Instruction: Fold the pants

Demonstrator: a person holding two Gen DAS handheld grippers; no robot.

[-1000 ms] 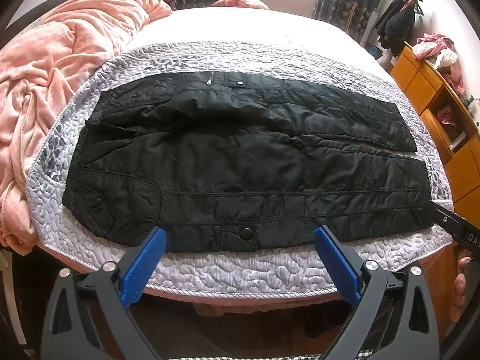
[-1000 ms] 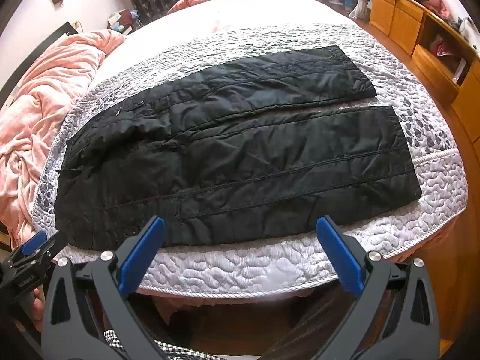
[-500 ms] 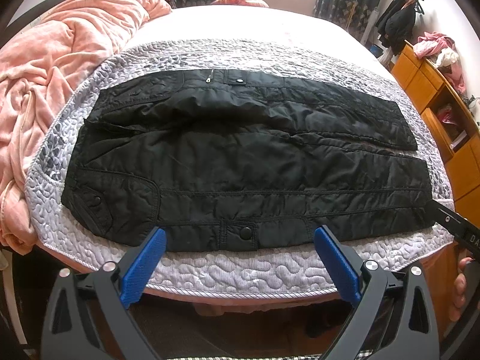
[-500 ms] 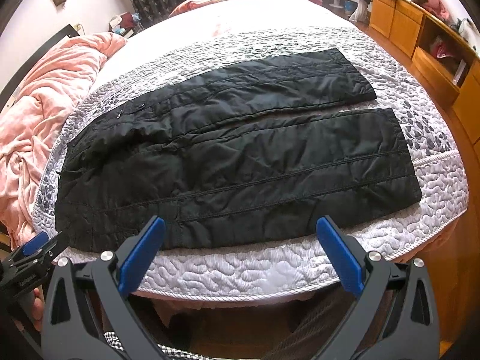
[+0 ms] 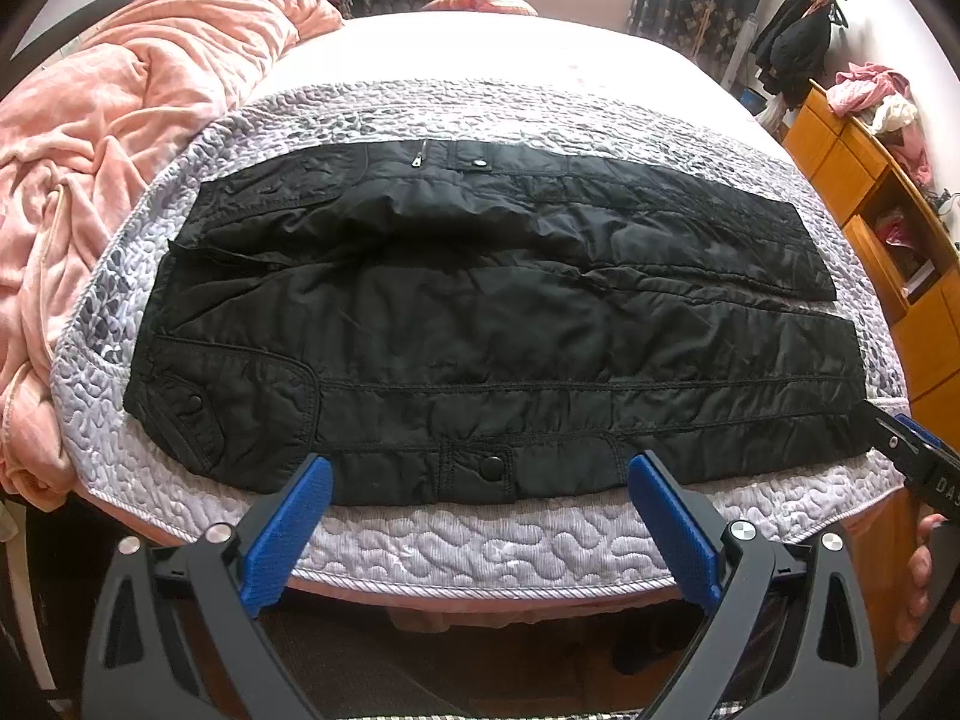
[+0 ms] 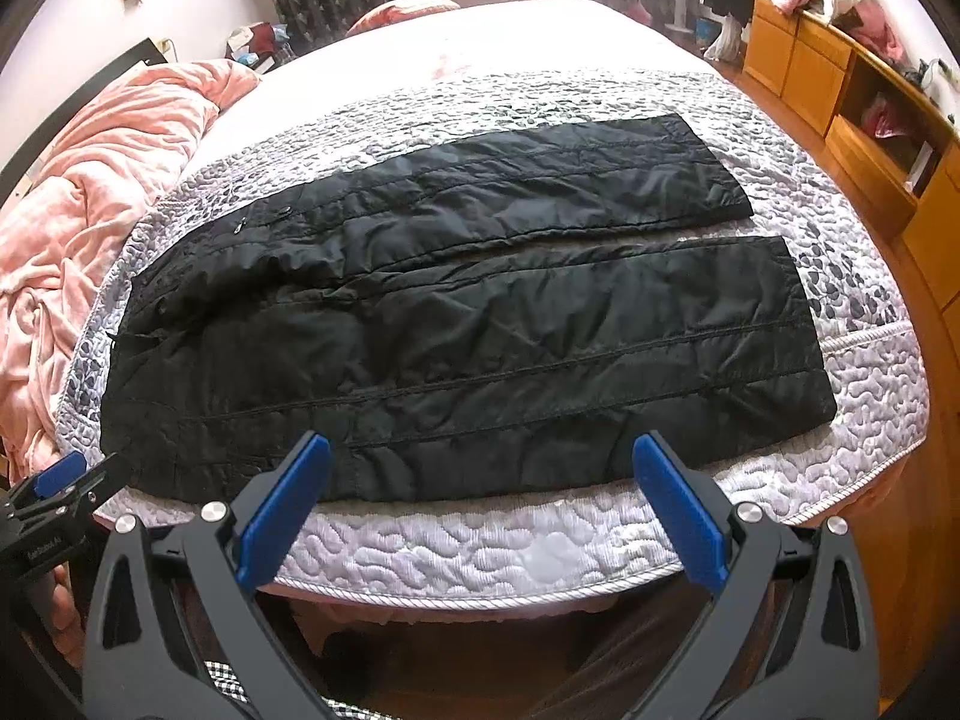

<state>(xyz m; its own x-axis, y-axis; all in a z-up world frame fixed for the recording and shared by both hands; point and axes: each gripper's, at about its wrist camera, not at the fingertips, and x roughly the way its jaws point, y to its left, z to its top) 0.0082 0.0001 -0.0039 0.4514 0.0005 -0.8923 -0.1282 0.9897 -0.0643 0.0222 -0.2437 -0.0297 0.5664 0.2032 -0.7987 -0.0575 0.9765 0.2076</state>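
Nothing has shifted: one pair of black pants [image 5: 492, 324] lies flat on one quilt [image 5: 480, 540]. Two grippers, left gripper [image 5: 477, 531] and right gripper [image 6: 480, 516], hover spread wide, holding nothing.

bed [image 5: 540, 54], grey quilt [image 5: 480, 540], black pants [image 5: 480, 324]

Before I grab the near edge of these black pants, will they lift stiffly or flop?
The black pants will probably flop and drape: puffy quilted fabric, softly wrinkled. The sheen suggests they may slip between pads. Likely light for their bulk.

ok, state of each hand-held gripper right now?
Left hand-held gripper: open, empty, at the near edge of the black pants.
Right hand-held gripper: open, empty.
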